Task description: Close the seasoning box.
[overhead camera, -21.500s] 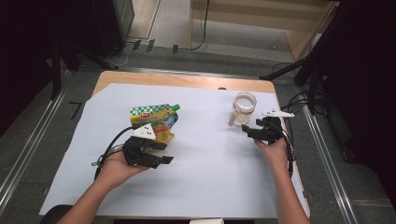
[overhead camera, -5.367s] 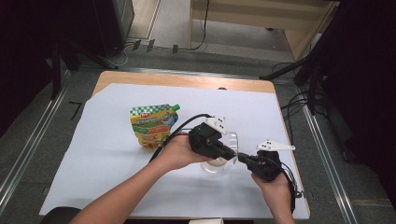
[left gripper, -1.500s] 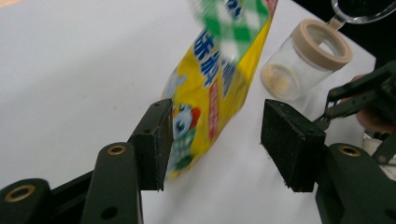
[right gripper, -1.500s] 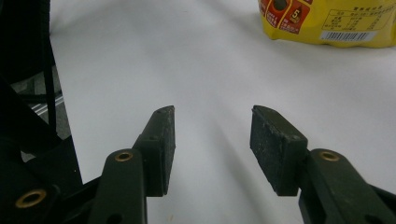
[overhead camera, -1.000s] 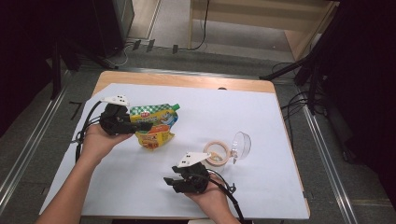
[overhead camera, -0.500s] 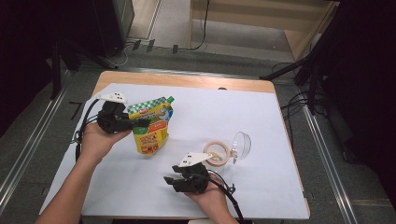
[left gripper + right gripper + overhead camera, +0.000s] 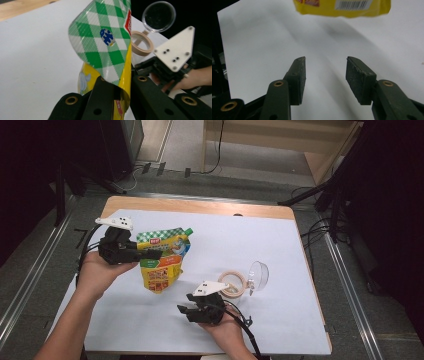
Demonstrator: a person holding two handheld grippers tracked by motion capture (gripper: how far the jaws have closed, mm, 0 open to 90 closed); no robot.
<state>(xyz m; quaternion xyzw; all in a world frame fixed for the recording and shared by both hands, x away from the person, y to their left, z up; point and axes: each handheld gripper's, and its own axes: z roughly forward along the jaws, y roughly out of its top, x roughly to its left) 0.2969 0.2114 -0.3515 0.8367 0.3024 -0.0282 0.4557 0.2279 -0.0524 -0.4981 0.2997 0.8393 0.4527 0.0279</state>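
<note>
A yellow pouch (image 7: 161, 267) with a green checked top and a spout hangs upright off the white sheet (image 7: 280, 245) at the left. My left gripper (image 7: 150, 254) is shut on its upper part. In the left gripper view the pouch (image 7: 105, 42) is pinched between the black jaws of the left gripper (image 7: 120, 86). My right gripper (image 7: 183, 309) rests low near the front edge, open with nothing between its fingers. In the right gripper view the right gripper (image 7: 325, 62) points at bare sheet, and the pouch's bottom edge (image 7: 342, 6) with a barcode hangs ahead.
A beige ring (image 7: 232, 283) with a clear round lid (image 7: 258, 273) standing up beside it sits right of centre, close behind the right hand; both show as ring (image 7: 141, 43) and lid (image 7: 158, 16). The table's wooden back edge (image 7: 200, 206) borders the sheet. Cables trail from both grippers.
The left gripper has risen with the pouch, which went from lying on the sheet to hanging upright. The right gripper has stayed put.
</note>
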